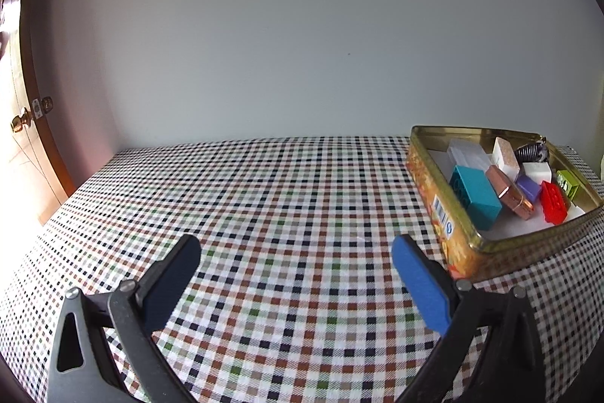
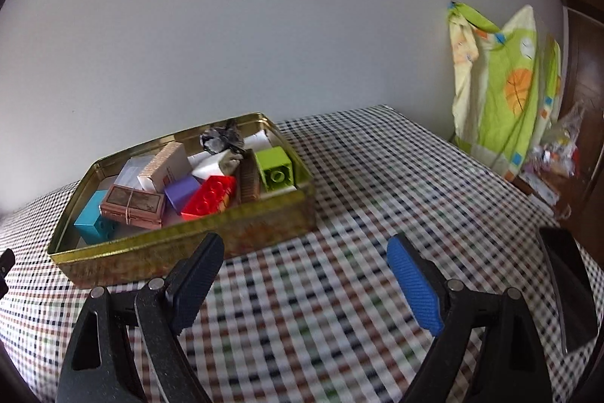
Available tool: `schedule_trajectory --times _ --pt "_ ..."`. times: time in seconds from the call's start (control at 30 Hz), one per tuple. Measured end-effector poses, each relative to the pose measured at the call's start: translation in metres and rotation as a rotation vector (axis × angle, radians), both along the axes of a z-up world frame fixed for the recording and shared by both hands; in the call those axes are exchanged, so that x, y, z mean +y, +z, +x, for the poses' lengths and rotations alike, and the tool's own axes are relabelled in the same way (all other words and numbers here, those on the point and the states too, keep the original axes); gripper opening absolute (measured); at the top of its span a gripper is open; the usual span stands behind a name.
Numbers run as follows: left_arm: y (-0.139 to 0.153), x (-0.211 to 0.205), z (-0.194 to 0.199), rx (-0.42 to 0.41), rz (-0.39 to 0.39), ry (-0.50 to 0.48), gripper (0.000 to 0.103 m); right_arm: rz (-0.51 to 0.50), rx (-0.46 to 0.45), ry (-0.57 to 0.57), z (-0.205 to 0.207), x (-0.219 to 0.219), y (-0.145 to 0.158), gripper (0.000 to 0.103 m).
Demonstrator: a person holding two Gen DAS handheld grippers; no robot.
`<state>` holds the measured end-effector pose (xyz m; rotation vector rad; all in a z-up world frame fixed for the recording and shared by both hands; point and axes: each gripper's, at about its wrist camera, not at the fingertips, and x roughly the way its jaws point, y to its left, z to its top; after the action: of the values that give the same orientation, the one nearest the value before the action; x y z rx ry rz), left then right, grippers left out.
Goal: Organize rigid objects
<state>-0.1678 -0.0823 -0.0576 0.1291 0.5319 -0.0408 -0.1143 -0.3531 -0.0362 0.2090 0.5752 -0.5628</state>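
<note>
A gold metal tin (image 1: 468, 252) stands on the checked tablecloth at the right of the left wrist view; in the right wrist view the tin (image 2: 188, 244) is at the left. It holds a teal brick (image 1: 476, 201), a red brick (image 2: 209, 195), a green brick (image 2: 275, 169), a purple block (image 2: 181, 193), a copper box (image 2: 134, 204), white boxes and a dark spring-like piece (image 1: 532, 150). My left gripper (image 1: 296, 250) is open and empty, left of the tin. My right gripper (image 2: 305, 248) is open and empty, just in front of and right of the tin.
The checked tablecloth (image 1: 287, 199) runs to a plain wall. A door with a brass knob (image 1: 20, 123) is at the far left. A green patterned cloth (image 2: 506, 93) hangs beyond the table's right edge, with clutter (image 2: 551, 157) below it.
</note>
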Motion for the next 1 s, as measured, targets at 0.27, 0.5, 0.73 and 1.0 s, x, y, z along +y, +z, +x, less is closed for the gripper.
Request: schedule_trajectory --times 0.27,0.5,0.73,1.0 --pt "0.003 0.0 -0.018 -0.03 -0.013 -0.019 0.103 -0.04 -0.083 0.004 -0.021 0.014 0.01 0.09" --pt "0.013 -0.024 -0.051 -0.141 -0.018 -0.132 0.103 -0.238 -0.268 0.08 -0.044 0.06 0.029 0.097" --pt "0.032 -0.042 -0.07 -0.202 0.011 -0.157 0.103 -0.247 -0.313 0.137 -0.038 0.079 0.053 0.099" --pt "0.038 -0.053 -0.071 -0.151 -0.036 -0.169 0.103 -0.248 -0.328 0.152 -0.039 0.087 0.064 0.099"
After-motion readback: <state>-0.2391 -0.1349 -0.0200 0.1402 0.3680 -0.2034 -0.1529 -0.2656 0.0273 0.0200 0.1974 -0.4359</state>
